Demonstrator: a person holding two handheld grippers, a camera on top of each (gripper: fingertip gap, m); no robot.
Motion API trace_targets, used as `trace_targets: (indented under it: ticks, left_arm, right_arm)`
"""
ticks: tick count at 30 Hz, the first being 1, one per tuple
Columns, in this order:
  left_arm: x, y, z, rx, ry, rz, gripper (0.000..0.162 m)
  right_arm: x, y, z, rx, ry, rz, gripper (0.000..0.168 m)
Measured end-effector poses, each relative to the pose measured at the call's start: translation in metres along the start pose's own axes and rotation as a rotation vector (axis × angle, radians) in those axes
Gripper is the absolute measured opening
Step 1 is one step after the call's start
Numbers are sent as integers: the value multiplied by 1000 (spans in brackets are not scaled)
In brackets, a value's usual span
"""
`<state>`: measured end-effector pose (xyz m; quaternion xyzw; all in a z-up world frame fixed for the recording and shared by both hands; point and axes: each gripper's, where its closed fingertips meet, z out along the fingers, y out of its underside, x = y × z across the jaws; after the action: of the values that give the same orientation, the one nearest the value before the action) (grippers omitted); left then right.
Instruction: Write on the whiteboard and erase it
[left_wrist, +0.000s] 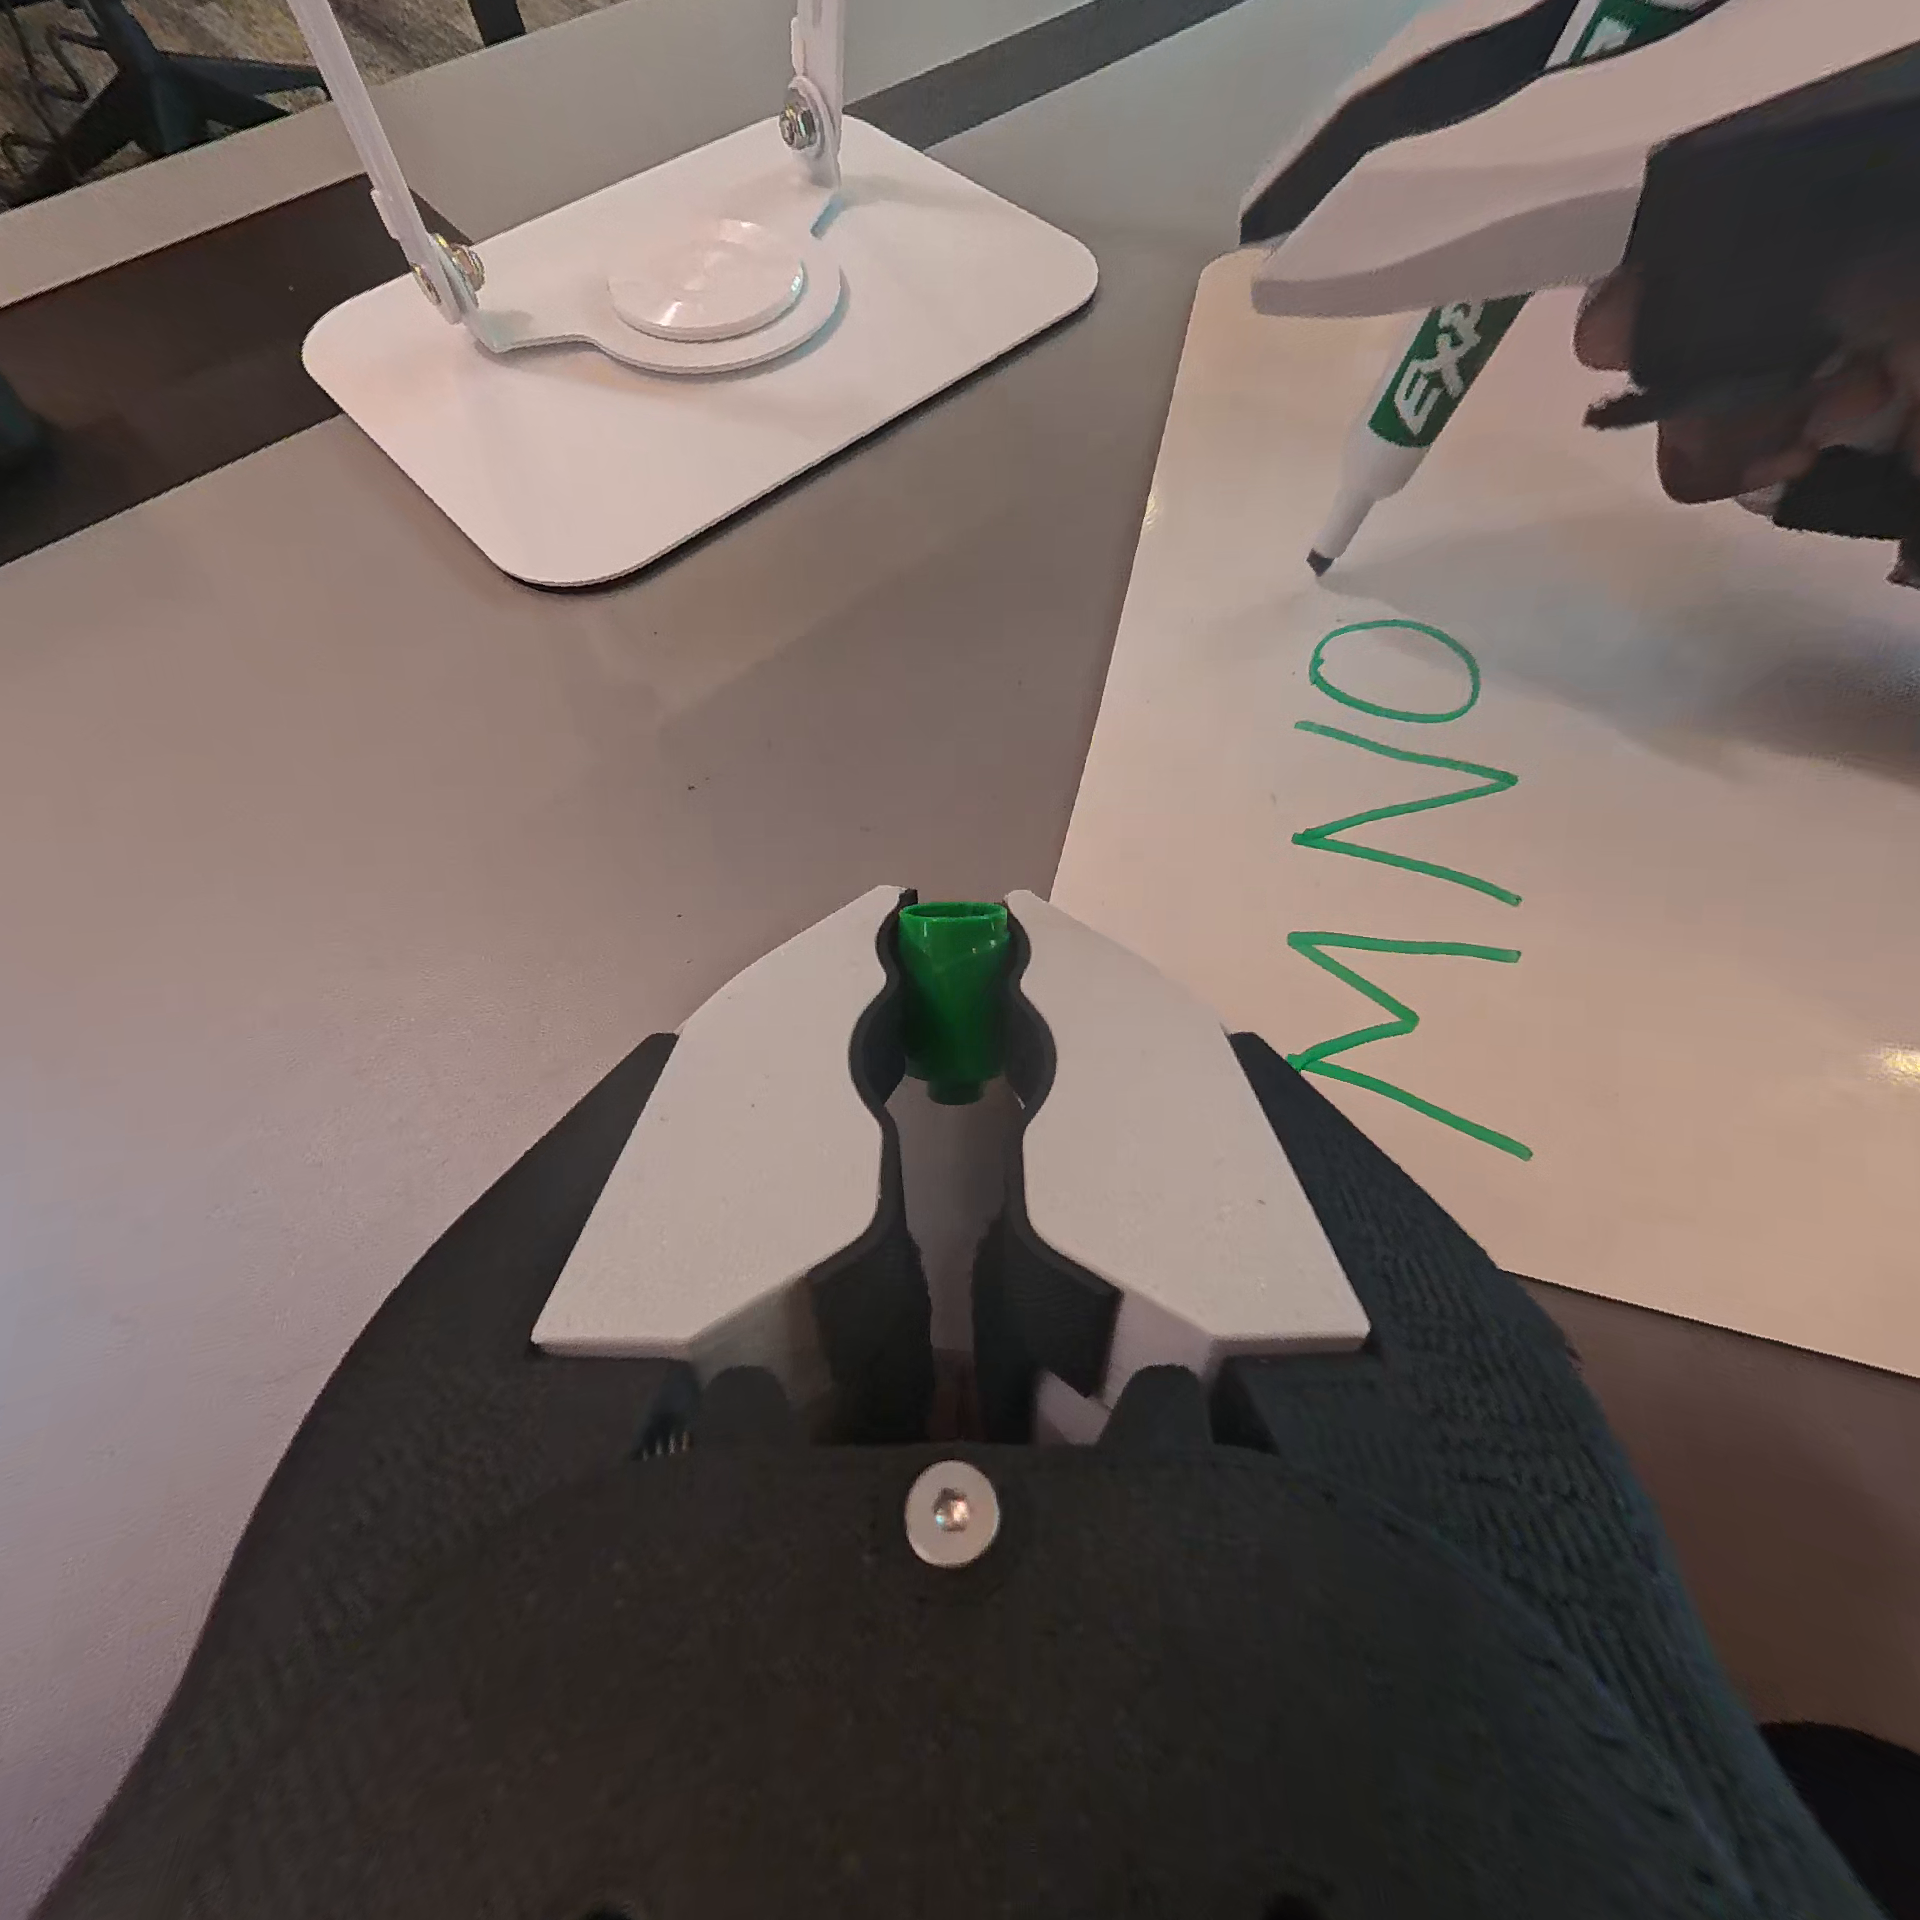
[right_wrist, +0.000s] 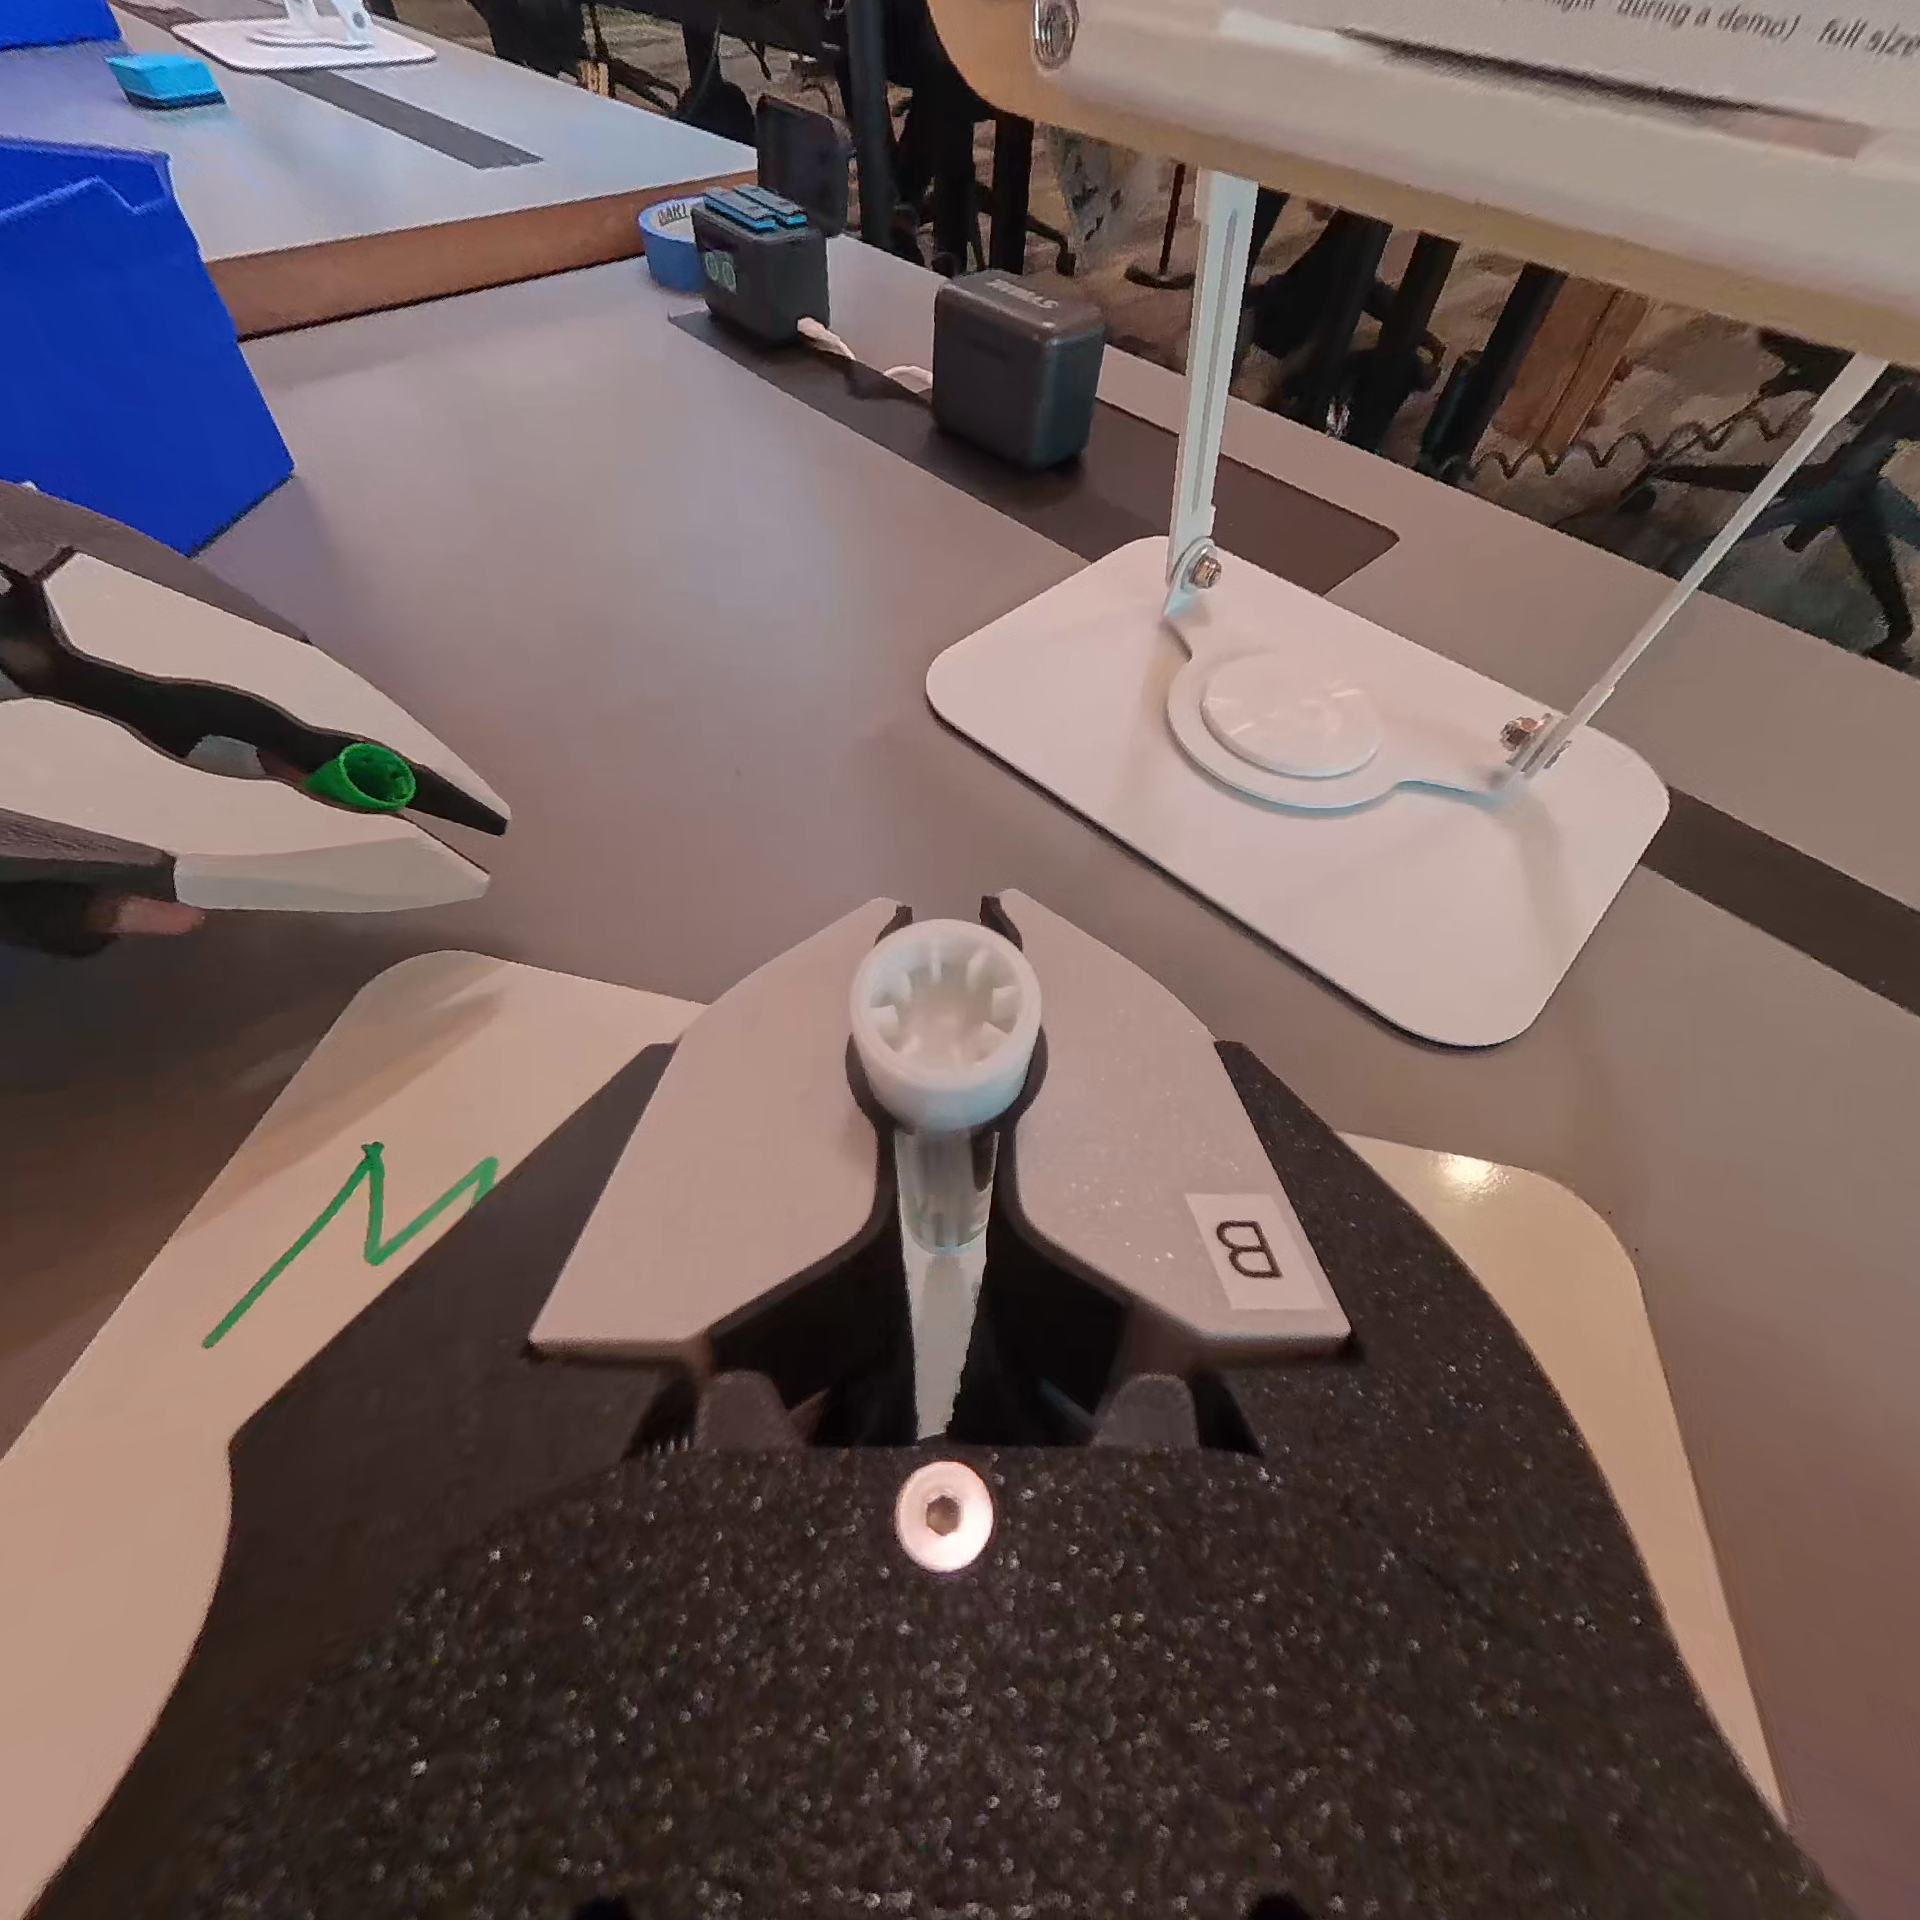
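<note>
A white whiteboard lies flat on the grey table, with several green letters on it. My right gripper is shut on a green-labelled marker, whose white back end faces the right wrist camera. The marker tip rests on the board just beyond the last letter. The right gripper also shows at the top right of the left wrist view. My left gripper is shut on the green marker cap, over the table beside the board's left edge. It also shows in the right wrist view.
A white stand base with two thin struts stands on the table beyond the board. A blue bin, two dark charger boxes and a blue tape roll sit farther back. A light-blue block lies on the far table. The grippers' ends are close to 12 cm from one another.
</note>
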<state>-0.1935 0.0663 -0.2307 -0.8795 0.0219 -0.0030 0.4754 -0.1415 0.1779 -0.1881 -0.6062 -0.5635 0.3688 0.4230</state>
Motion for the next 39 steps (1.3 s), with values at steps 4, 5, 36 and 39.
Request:
trace_targets:
  ticks: [4,5,36,39]
  left_arm:
    - [0,1,0,-4,-1,4,14]
    - [0,1,1,-6,0,4,14]
    - [2,0,1,-3,6,14,14]
    - [3,1,1,-3,6,16,14]
  right_arm:
    - [0,8,-12,-16,8,12,13]
    - [0,11,-18,-19,13,14,13]
    - [-1,11,-23,-8,28,8,14]
    - [16,0,-23,35,52,36,13]
